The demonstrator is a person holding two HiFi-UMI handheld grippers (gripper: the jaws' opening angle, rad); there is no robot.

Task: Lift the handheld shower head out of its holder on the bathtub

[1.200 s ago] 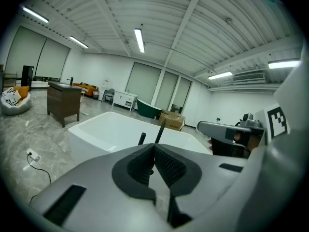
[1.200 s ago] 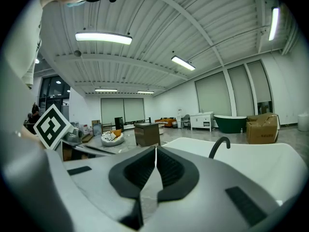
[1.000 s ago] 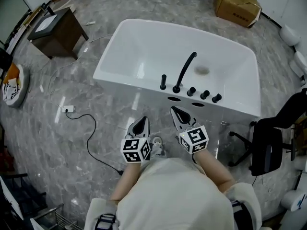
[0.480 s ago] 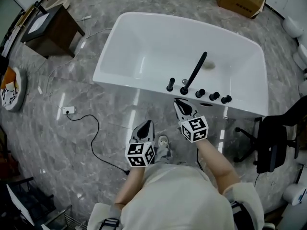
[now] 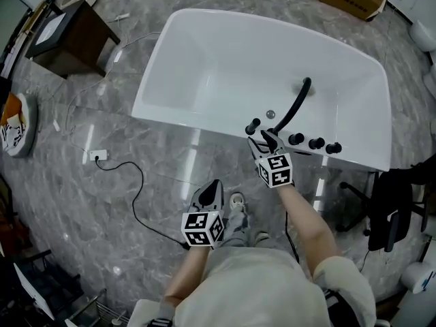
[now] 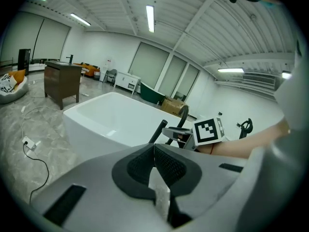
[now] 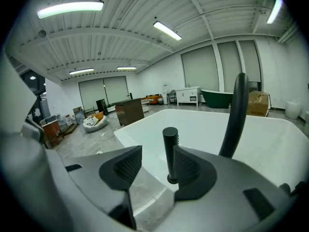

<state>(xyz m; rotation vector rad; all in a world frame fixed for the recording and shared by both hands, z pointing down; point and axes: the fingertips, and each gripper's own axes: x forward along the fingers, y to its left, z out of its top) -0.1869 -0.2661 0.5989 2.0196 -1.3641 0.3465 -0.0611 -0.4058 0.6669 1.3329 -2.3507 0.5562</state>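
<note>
Grey marble floor beneath a white bathtub. Upright in its holder on the near rim, handheld shower head, between the opening jaws of the right gripper, unclamped. Left gripper pressed together, empty, apart from the tub.

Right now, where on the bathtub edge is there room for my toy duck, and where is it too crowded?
The near bathtub rim is bare from its left corner up to the handheld shower head. Right of that it's crowded: the spout, a row of knobs, and the right gripper, its fingers opening with the shower head between them.
</note>
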